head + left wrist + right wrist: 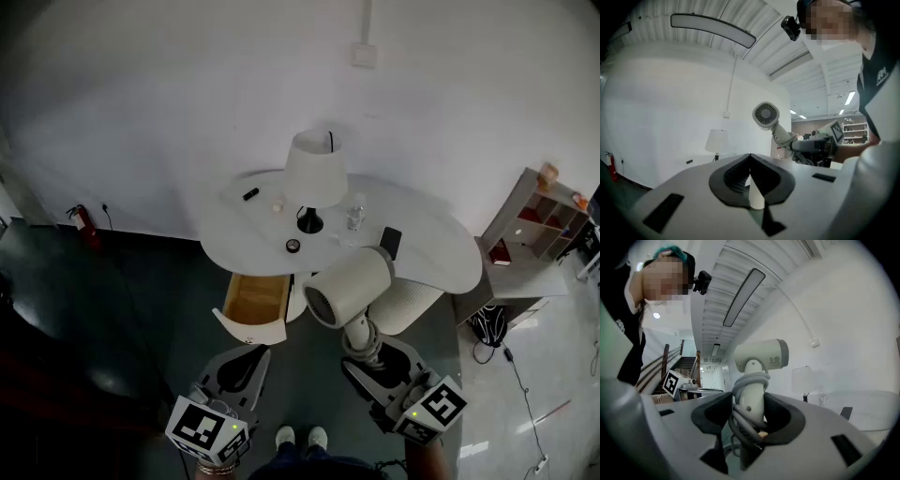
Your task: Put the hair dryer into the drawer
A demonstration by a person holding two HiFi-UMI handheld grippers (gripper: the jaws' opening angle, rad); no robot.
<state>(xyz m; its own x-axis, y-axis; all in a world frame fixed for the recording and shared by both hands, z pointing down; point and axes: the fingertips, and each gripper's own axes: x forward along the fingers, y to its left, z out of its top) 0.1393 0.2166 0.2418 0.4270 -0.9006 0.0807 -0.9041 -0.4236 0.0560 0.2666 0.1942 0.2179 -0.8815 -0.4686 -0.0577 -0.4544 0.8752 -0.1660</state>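
We hold the hair dryer (349, 286) by its handle, with the right gripper's (364, 345) fingers (708, 414) clenched on it. Its barrel hangs in the air before the worktop's (441, 258) near edge. The drawer (255, 302) under that edge stands open just left of the hair dryer, and looks empty to us. The left gripper's (242, 361) fingers are closed on nothing. What is left, we judge, is to carry the hair dryer across, lower it in and release.
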